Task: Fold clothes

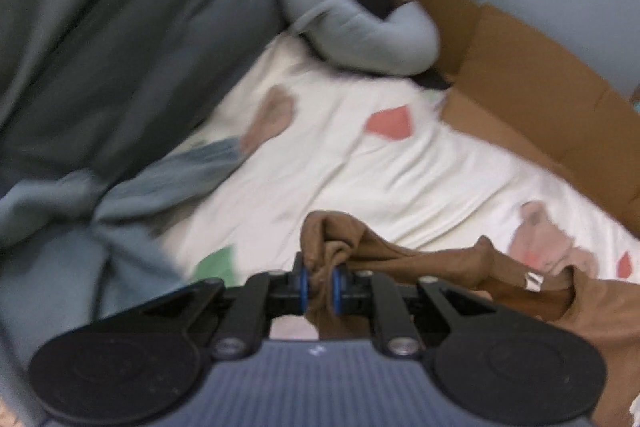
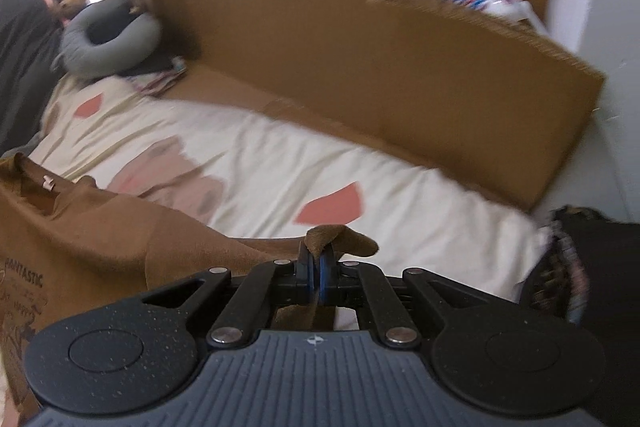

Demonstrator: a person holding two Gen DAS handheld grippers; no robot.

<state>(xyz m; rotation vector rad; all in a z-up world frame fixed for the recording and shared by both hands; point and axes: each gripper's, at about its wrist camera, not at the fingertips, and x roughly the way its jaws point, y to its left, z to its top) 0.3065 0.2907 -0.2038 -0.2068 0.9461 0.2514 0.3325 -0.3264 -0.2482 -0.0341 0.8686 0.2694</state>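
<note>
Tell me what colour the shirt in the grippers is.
Brown shirt, with a printed graphic; clearest in the right wrist view.

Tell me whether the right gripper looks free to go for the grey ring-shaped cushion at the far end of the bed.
Probably not yet: the right gripper is shut on the brown T-shirt, though bare sheet lies before the cushion.
</note>
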